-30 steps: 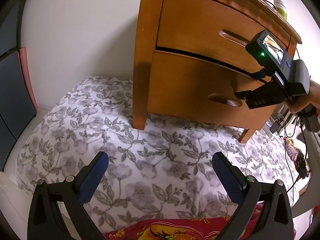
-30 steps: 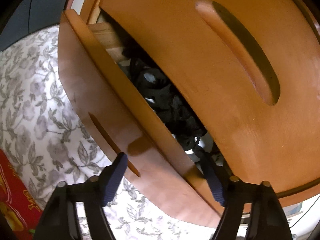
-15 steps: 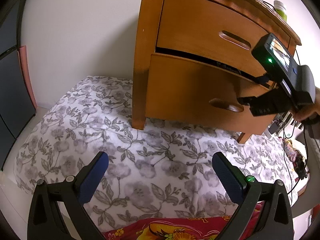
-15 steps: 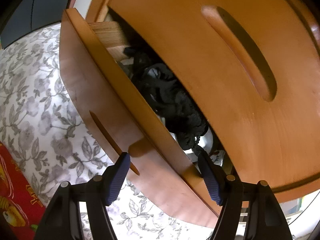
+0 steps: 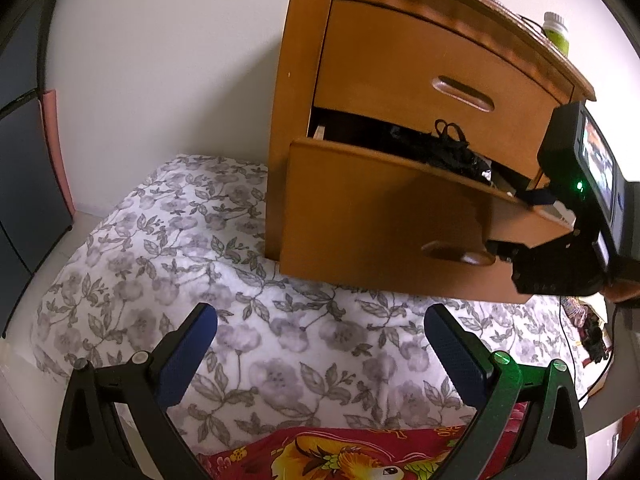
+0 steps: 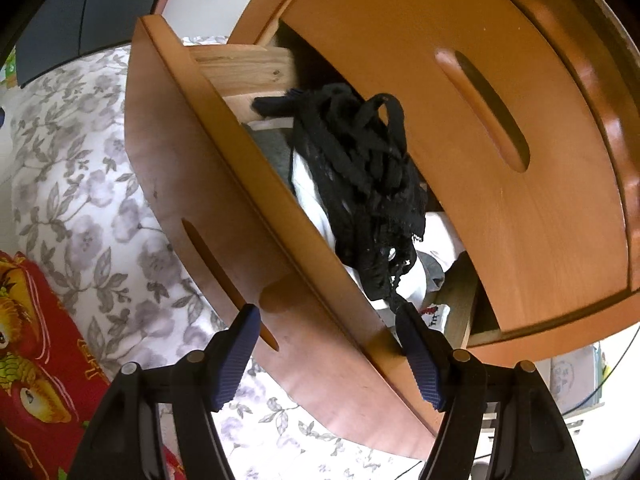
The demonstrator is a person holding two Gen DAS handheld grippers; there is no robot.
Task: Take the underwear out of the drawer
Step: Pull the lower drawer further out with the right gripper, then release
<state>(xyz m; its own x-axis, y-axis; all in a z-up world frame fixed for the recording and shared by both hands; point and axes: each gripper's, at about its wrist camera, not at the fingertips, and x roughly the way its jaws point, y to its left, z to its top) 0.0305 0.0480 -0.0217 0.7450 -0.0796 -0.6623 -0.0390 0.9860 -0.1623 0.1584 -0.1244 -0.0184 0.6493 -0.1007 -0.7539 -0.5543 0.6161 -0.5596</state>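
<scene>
- Wooden nightstand [image 5: 400, 60] stands on a bed w/ grey floral cover [image 5: 180, 248]; upper drawer [image 5: 440, 68] closed.
- Lower drawer [image 5: 380, 216] pulled partway out, front tilted off from cabinet, gap along its top open.
- Black lace underwear [image 6: 360, 176] lies heaped inside lower drawer, on top of white + grey clothes [image 6: 308, 184], toward drawer's middle; one strap loops up above the pile.
- In left-wrist view same black pile [image 5: 448, 152] shows just over drawer's top edge.
- Right hand-held gripper [image 6: 328, 328] straddles drawer front near its right end: left pad outside by the handle slot [image 6: 228, 276], right pad inside the drawer. Jaws stand apart; can't tell if pads press the wood. Right pad's tip just beside lowest bit of lace.
- Left hand-held gripper [image 5: 320, 332] hangs over the bed cover, well apart from nightstand, jaws wide apart, nothing btw them.
- Red printed blanket [image 5: 340, 456] at near edge of bed, under left gripper.
- Green-capped bottle [image 5: 556, 32] on nightstand top, far right corner.
</scene>
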